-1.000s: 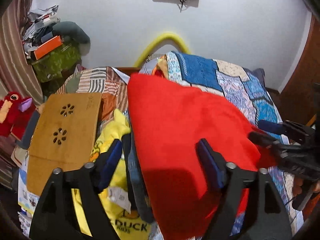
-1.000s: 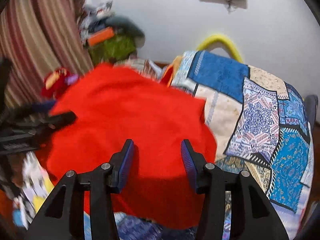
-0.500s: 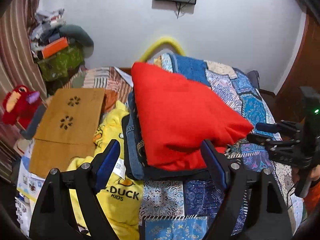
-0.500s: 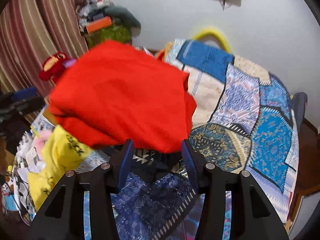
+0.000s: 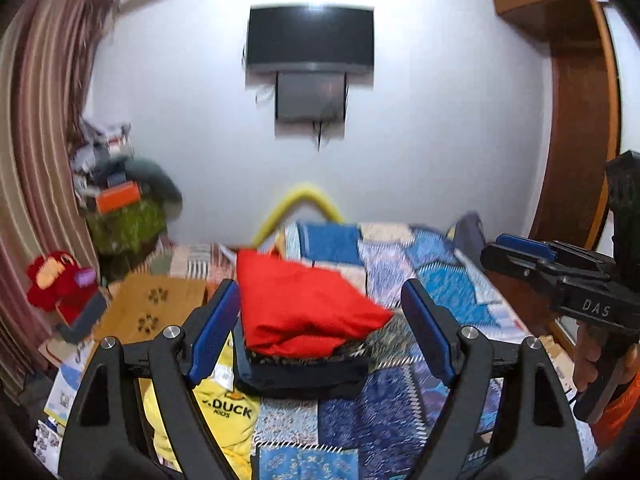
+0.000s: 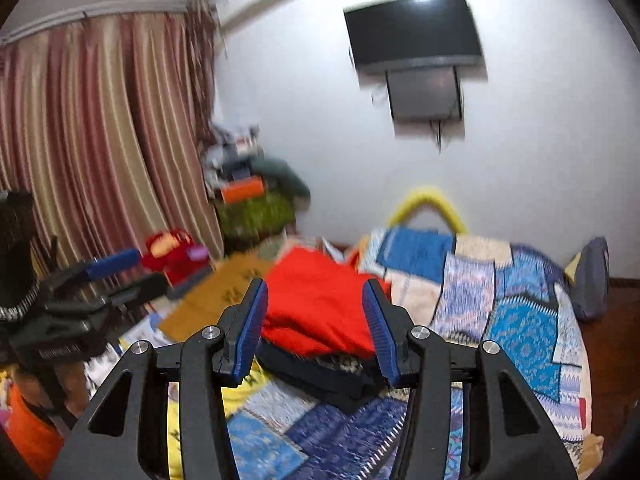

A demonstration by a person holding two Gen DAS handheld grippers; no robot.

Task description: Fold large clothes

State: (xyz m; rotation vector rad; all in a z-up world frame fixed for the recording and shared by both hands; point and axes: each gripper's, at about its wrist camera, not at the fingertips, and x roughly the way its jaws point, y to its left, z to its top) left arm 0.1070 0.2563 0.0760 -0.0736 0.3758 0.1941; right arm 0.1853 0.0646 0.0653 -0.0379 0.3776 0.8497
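At centre frame in both views, the folded red garment point(image 5: 304, 312) lay on top of a dark stack point(image 5: 300, 376) on the quilt point(image 5: 448, 280), while the left gripper point(image 5: 320, 332) stood wide apart and empty and the right gripper point(image 6: 316, 332) stood part-open, holding nothing, both clear of the clothes.
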